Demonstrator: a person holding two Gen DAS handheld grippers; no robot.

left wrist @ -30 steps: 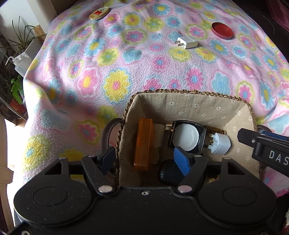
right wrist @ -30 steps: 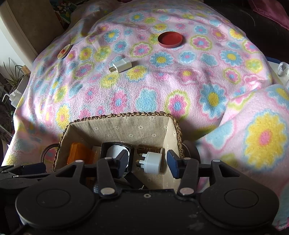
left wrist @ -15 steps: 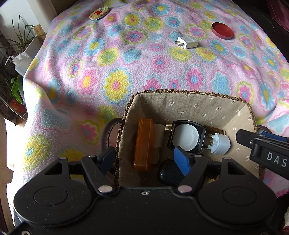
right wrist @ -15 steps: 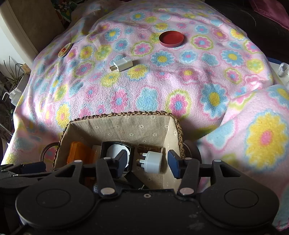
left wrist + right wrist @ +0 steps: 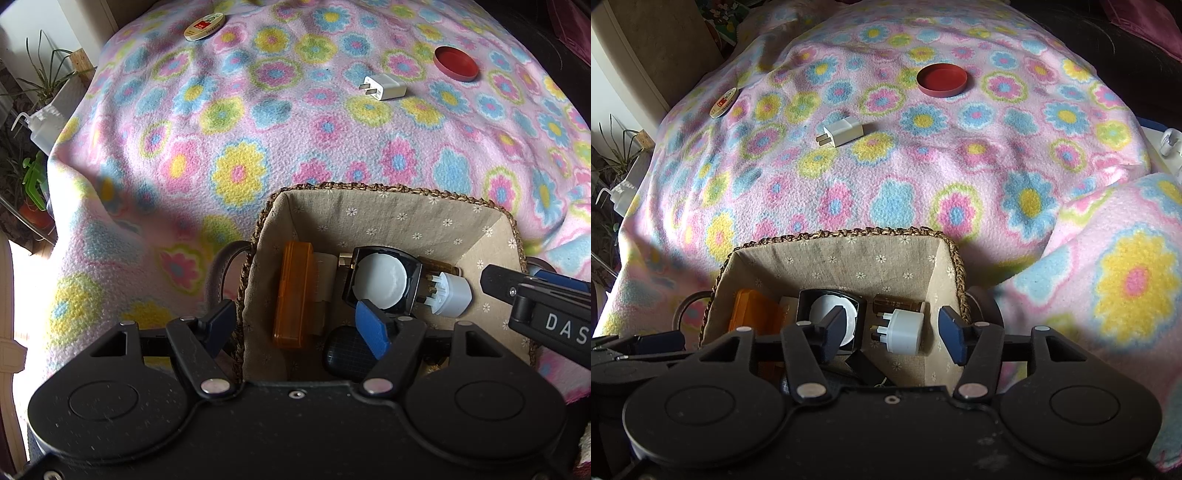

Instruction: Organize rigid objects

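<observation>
A woven basket (image 5: 388, 190) with a flowered cloth lining sits on the blanket close below both grippers. Inside lie an orange case (image 5: 295, 295), a black case with a white disc (image 5: 382, 280), a brown vial (image 5: 897, 304), a dark pouch (image 5: 343, 354) and a white plug adapter (image 5: 905, 332). My right gripper (image 5: 893, 336) hangs over the basket's right end. Its jaws are opening, and the adapter lies loose between them with a gap on each side. My left gripper (image 5: 297, 325) is open and straddles the basket's left wall (image 5: 255, 280), one finger outside and one inside.
On the flowered blanket beyond the basket (image 5: 849, 234) lie a white charger (image 5: 384, 86), a red lid (image 5: 456, 62) and a round tin (image 5: 204, 26). The blanket drops off at the left, where plants (image 5: 40, 81) and a spray bottle stand. A blanket fold (image 5: 1126, 277) rises at the right.
The right gripper's jaws have spread a little wider around the white plug adapter, which stays lying in the basket. Neither hand has moved and the left jaws are unchanged.
</observation>
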